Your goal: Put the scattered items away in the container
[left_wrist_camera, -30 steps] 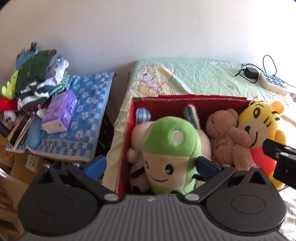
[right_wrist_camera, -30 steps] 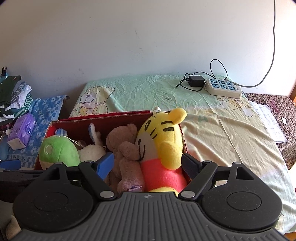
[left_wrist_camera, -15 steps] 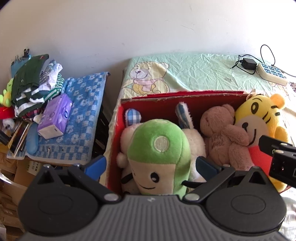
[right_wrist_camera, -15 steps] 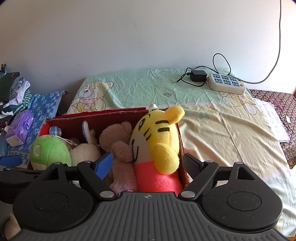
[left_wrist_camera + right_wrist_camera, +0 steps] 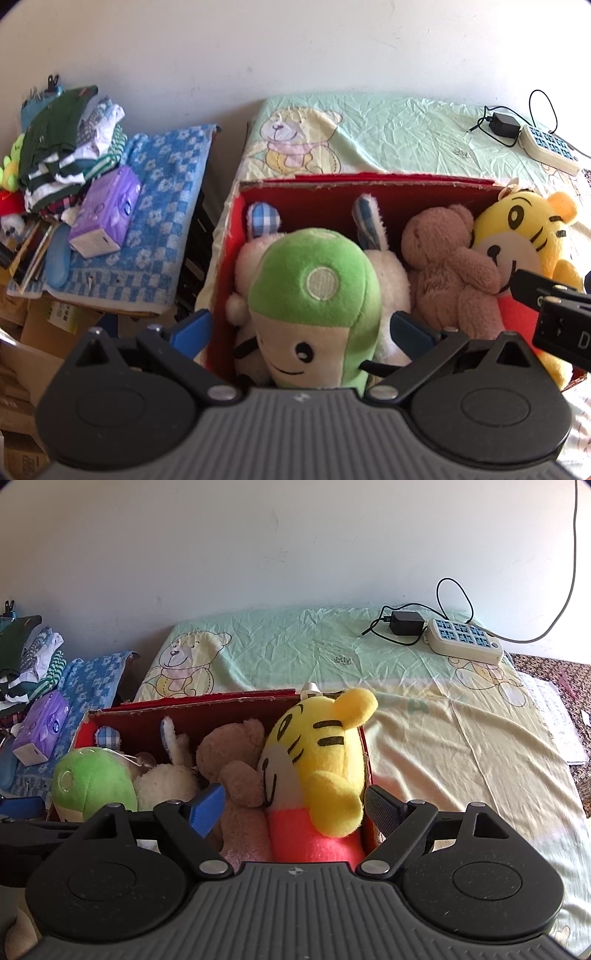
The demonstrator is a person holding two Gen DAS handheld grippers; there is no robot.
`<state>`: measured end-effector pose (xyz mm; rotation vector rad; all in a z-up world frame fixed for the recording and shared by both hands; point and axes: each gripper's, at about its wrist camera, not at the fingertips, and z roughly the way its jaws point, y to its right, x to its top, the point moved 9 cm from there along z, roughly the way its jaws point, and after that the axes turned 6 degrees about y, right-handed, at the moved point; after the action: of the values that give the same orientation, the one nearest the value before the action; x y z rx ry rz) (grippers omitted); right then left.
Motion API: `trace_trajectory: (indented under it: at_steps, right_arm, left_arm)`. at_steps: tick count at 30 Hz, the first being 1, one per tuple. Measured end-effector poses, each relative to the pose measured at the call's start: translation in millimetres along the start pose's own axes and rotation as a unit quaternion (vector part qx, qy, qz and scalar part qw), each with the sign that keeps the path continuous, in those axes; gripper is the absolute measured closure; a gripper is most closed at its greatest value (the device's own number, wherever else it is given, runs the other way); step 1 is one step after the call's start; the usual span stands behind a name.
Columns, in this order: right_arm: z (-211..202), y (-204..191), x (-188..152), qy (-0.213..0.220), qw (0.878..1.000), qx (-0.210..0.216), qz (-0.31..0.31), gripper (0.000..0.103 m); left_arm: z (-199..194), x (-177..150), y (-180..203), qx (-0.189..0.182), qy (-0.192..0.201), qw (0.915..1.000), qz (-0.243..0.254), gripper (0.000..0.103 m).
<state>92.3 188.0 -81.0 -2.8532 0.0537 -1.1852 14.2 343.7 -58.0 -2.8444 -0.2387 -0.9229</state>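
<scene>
Nearest to me, the left gripper [image 5: 301, 326] has its fingers [image 5: 192, 330] apart, straddling the green plush [image 5: 317, 295] without pressing on it that I can see. The right gripper [image 5: 293, 808] is likewise spread wide, its fingers either side of the yellow tiger [image 5: 317, 753], nothing clamped. I judge both are open because the toys are already delivered and need no holding.

The red box [image 5: 332, 184] sits on the bed [image 5: 443, 738] near its left edge. Inside, left to right: the green plush, a white rabbit [image 5: 166, 782] tucked behind it, a brown bear [image 5: 447, 273] leaning on the tiger. They stand packed upright – shoulder to shoulder, which keeps each from toppling. The tiger's head rises above the box rim.

Beyond the box the bed sheet shows no loose toys; a power strip [image 5: 463, 640] and black adapter [image 5: 404, 622] lie near the wall. To the left, apart from the bed, a blue towel [image 5: 147, 206] carries a purple tissue pack [image 5: 105, 216] and folded clothes [image 5: 66, 136].

Against the frames a second ago, the box contents are unchanged – both cameras now sit a little higher and further back, showing more bed beyond the box. I read this as withdrawal, with the task near complete.
</scene>
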Motion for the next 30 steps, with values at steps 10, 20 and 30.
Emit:
trace_trajectory:
  at_steps: [10,20,30]
  right_arm:
    - [3,-4,0,-0.012,1.0,0.005,-0.012,0.018]
    - [-5,-7,3,-0.013,1.0,0.009,-0.025,0.018]
    - [-9,-17,5,-0.047,0.998,0.007,-0.051,0.018]
  left_arm:
    - [3,-6,0,-0.007,-0.017,0.9996,-0.021,0.001]
    - [-5,-9,0,-0.006,-0.029,0.9994,-0.019,0.001]
    - [-15,-11,-3,-0.004,-0.048,0.9988,-0.012,0.001]
